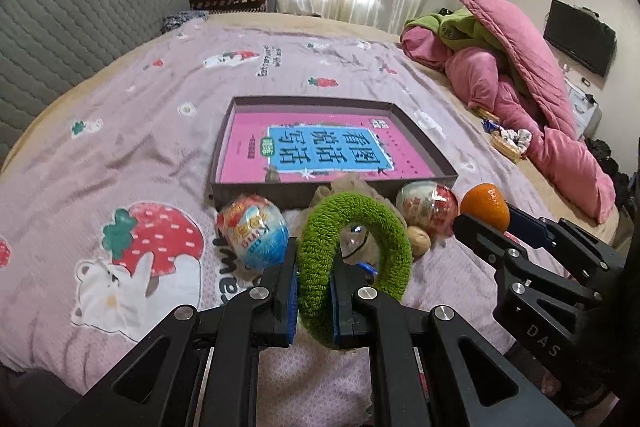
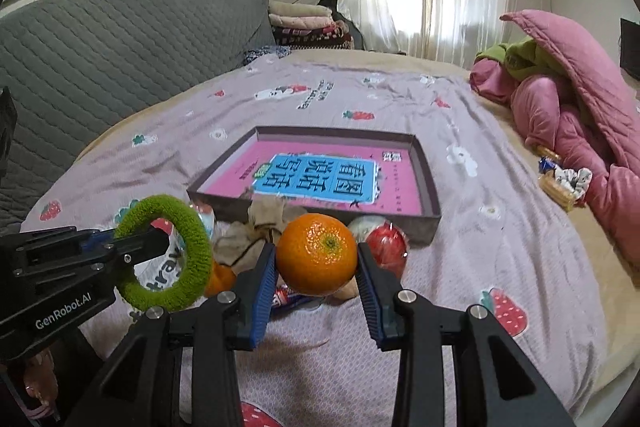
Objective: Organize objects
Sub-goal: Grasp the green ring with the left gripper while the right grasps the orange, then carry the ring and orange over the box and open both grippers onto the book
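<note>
My left gripper [image 1: 314, 267] is shut on the rim of a green fuzzy ring [image 1: 360, 211], held upright above the bed; the ring [image 2: 198, 255] and that gripper [image 2: 132, 247] also show at the left of the right wrist view. An orange [image 2: 316, 254] sits clamped between the pads of my right gripper [image 2: 316, 267], lifted clear of the bedspread; in the left wrist view the orange [image 1: 485, 207] is at the right. Just beyond stands a shallow dark box [image 1: 280, 193] holding a pink book [image 1: 332, 147].
Before the box lie a blue-orange toy egg [image 1: 252, 231], a red-white egg [image 1: 428, 205], a walnut [image 1: 418, 241], a crumpled beige cloth [image 2: 256, 231], a second orange [image 2: 220, 281] and a wrapper [image 2: 286, 297]. Pink quilts [image 1: 520, 83] and a small basket [image 1: 508, 143] lie right.
</note>
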`<act>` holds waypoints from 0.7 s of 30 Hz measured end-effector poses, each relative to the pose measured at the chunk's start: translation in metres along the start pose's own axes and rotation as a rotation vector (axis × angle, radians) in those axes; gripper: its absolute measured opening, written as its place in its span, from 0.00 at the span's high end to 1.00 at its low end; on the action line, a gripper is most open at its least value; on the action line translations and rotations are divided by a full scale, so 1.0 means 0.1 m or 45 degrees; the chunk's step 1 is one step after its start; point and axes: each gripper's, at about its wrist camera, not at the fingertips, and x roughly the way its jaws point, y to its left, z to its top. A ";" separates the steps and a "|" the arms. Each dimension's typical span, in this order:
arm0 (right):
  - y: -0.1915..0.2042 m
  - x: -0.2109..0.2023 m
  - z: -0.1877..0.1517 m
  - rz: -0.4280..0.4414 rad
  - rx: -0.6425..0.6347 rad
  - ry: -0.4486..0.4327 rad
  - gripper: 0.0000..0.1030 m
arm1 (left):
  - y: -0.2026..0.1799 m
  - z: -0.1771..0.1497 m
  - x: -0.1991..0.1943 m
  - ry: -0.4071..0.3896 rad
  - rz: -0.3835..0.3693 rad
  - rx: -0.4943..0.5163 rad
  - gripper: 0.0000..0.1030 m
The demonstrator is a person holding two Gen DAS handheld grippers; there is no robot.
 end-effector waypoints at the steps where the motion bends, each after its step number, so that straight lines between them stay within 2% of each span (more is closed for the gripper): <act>1: 0.00 -0.02 0.02 -0.002 -0.002 -0.007 0.62 | -0.01 0.02 -0.01 -0.002 0.005 0.003 0.89; 8: 0.00 -0.11 0.15 0.000 -0.008 -0.054 0.62 | -0.08 0.16 -0.12 -0.035 0.066 0.038 0.89; 21: 0.00 -0.11 0.40 -0.009 -0.028 -0.105 0.62 | -0.13 0.45 -0.10 -0.073 0.067 0.050 0.89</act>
